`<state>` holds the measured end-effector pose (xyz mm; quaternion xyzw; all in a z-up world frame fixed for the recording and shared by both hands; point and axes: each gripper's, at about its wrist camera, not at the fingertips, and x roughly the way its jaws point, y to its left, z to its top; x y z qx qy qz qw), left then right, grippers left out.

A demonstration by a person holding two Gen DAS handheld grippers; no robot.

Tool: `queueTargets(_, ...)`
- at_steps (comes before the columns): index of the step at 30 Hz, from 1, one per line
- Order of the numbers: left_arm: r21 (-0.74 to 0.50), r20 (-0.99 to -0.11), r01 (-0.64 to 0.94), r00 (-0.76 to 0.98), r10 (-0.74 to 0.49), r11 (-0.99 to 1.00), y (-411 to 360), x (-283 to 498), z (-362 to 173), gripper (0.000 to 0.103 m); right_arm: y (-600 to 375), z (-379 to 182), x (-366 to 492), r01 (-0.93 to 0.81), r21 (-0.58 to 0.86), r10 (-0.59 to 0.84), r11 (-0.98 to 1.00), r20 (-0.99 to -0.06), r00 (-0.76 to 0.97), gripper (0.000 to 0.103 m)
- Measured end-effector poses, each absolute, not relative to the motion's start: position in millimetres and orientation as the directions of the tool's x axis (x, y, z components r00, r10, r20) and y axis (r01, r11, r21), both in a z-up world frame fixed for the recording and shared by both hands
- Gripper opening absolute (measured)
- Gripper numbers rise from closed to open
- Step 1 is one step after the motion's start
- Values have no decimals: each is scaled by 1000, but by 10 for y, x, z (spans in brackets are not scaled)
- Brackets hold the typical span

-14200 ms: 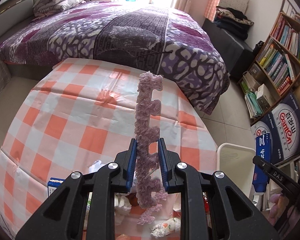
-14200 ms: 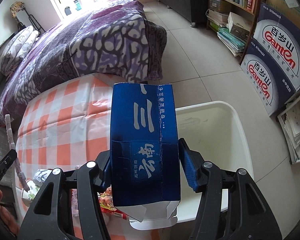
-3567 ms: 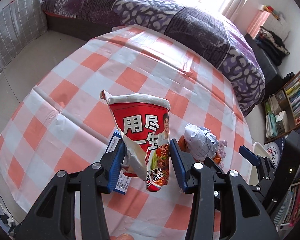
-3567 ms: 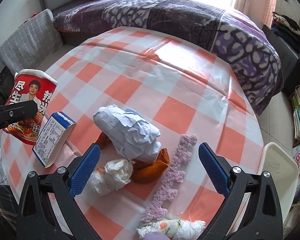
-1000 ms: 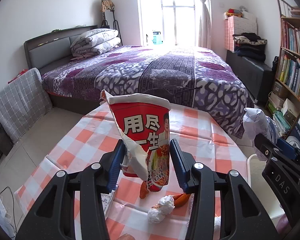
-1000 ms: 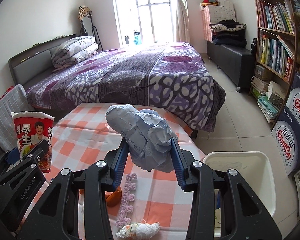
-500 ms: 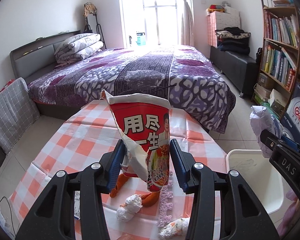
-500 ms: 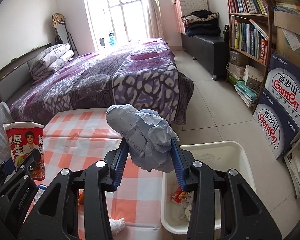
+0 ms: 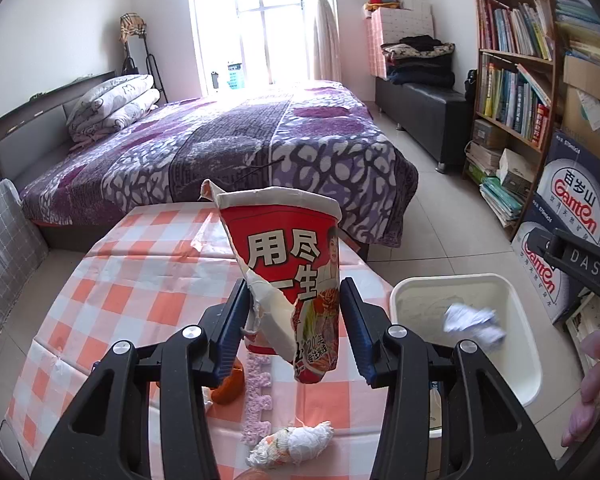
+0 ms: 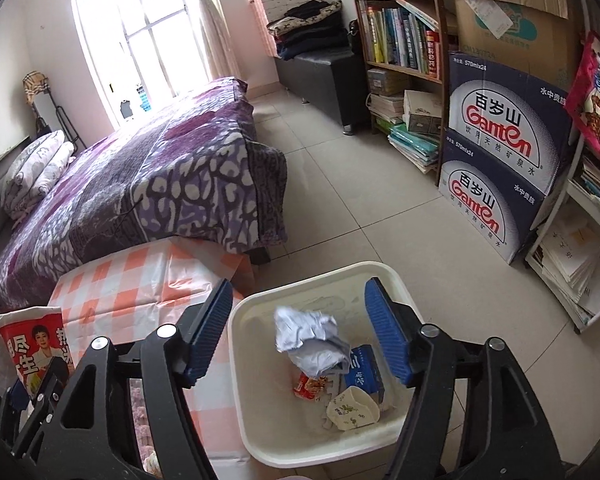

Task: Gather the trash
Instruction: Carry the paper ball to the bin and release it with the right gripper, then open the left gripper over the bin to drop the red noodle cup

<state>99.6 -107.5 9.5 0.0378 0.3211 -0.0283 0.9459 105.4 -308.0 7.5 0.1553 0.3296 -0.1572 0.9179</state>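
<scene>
The white bin (image 10: 256, 440) beside the worktop (image 9: 112, 304) already holds a crumpled paper wad (image 10: 308, 338), a small blue carton (image 10: 364, 372), a red wrapper (image 10: 309, 386) and a pale cup (image 10: 352, 407). The right tongs (image 10: 300, 328) hang wide apart over the bin with nothing between them. The left tongs (image 9: 296, 324) grip a torn red noodle cup (image 9: 292, 276) above the worktop's near edge, so that piece looks next for the bin. Left on the checked cloth are a pink crochet strip (image 9: 260, 388), a white wad (image 9: 292, 442) and an orange scrap (image 9: 228, 386); roughly half the job seems done. A purple bed (image 9: 228, 148) lies beyond, bookshelves (image 9: 512, 80) and water boxes (image 10: 500, 152) stand to the right. Nothing blocks the short path from worktop to bin.
</scene>
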Motion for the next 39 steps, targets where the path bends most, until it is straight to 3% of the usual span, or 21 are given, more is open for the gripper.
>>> queueTargets(20, 70, -652, 314, 733, -195, 947, -1991, 859, -7, 47, -3835, 156, 846, 543, 338, -219, 769, -659, 720, 79)
queueTargets(24, 20, -655, 365, 708, -264, 931, -2109, 880, 37, 47, -3969, 169, 803, 565, 383, -213, 731, -658, 722, 79)
queueTargets(27, -6, -648, 411, 693, -317, 911, -2184, 889, 75, 52, -4035, 186, 771, 575, 409, -216, 708, -650, 729, 81)
queueTargets(29, -17, -644, 425, 688, -335, 905, -2211, 898, 100, 61, -4066, 187, 756, 578, 421, -214, 699, -648, 731, 82)
queueTargets(39, -26, -681, 408, 661, -315, 913, -2038, 1017, 81, 66, -3994, 164, 810, 562, 425, -185, 710, -657, 731, 88)
